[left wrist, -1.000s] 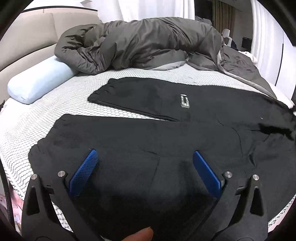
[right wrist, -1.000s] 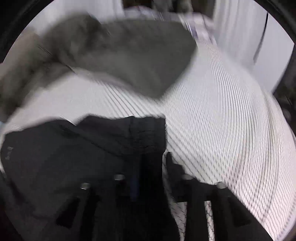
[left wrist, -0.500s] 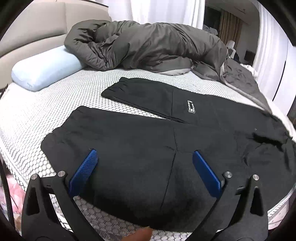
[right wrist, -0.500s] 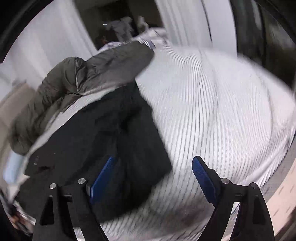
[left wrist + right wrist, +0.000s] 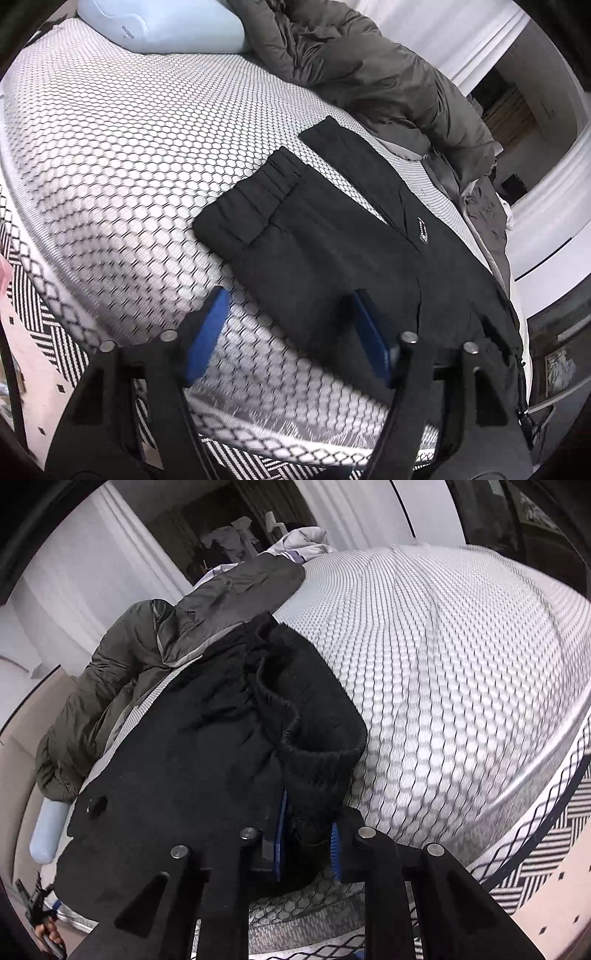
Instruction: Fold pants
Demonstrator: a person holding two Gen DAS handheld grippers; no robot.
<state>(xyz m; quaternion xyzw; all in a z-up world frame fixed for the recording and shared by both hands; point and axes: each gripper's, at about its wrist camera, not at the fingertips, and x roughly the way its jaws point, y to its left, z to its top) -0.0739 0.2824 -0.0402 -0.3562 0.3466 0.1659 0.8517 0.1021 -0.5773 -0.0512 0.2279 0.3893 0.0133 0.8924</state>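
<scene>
Bed (image 5: 122, 140) with a white cover of small six-sided shapes. Black pants (image 5: 332, 236) spread flat in the middle and lower right. Blue pillow (image 5: 166, 26) at upper left. Grey blanket (image 5: 369, 74) bunched along the top.

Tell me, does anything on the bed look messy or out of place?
The pants are not flat at the waist: the ribbed waistband is bunched and gaping where the right gripper, whose jaws have just been closing, pinches it. A rumpled grey duvet is heaped along the far side of the mattress. Nothing looks damaged.
</scene>
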